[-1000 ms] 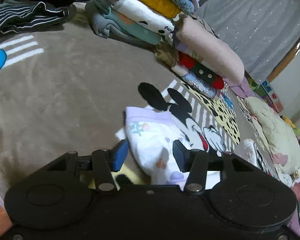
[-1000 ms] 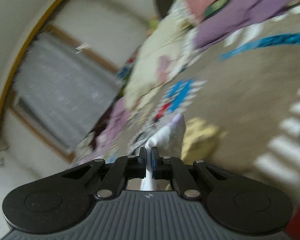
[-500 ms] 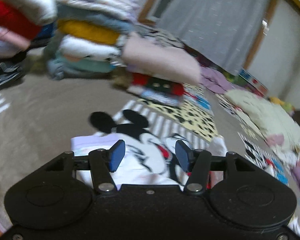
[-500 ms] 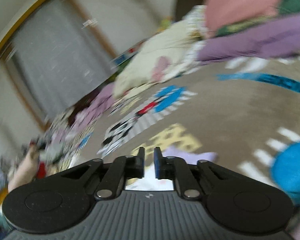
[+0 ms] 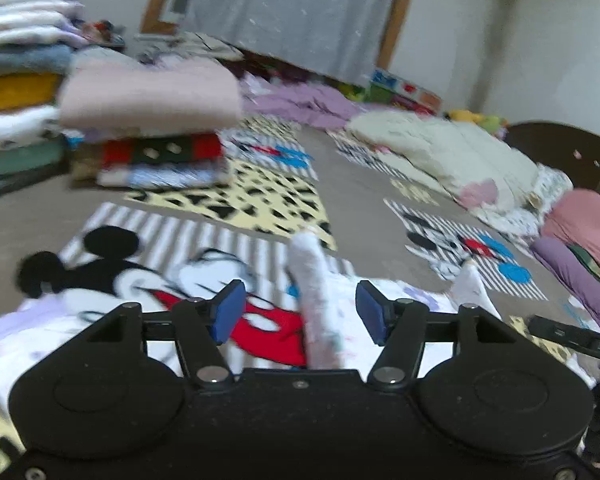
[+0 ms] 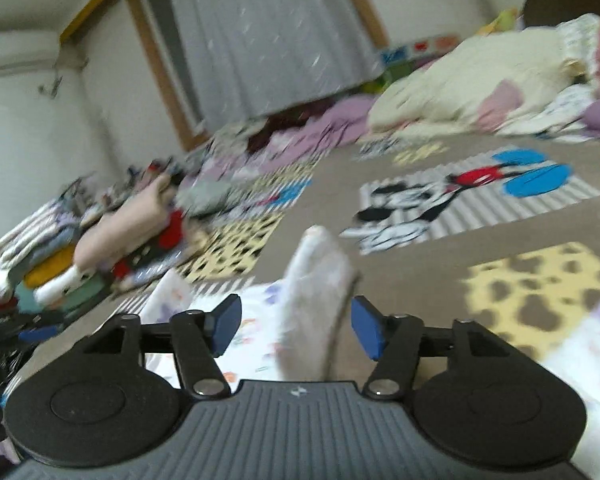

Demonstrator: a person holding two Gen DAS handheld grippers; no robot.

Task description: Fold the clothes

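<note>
Big change from a second ago: the right gripper (image 6: 292, 326), which was pinched shut on the white garment (image 6: 316, 304), is opening, and a fold of cloth stands loose between its pads. The left gripper (image 5: 302, 316) is opening wider too, cloth poking up between its jaws untouched. The garment lies on the blanket (image 5: 40, 216), and both views now sit more level.

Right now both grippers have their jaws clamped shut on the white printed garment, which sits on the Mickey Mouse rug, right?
Not quite. The left gripper and right gripper are opening, pads clear of the white printed garment between them, as both wrist views show. It does sit on the Mickey Mouse rug.
</note>
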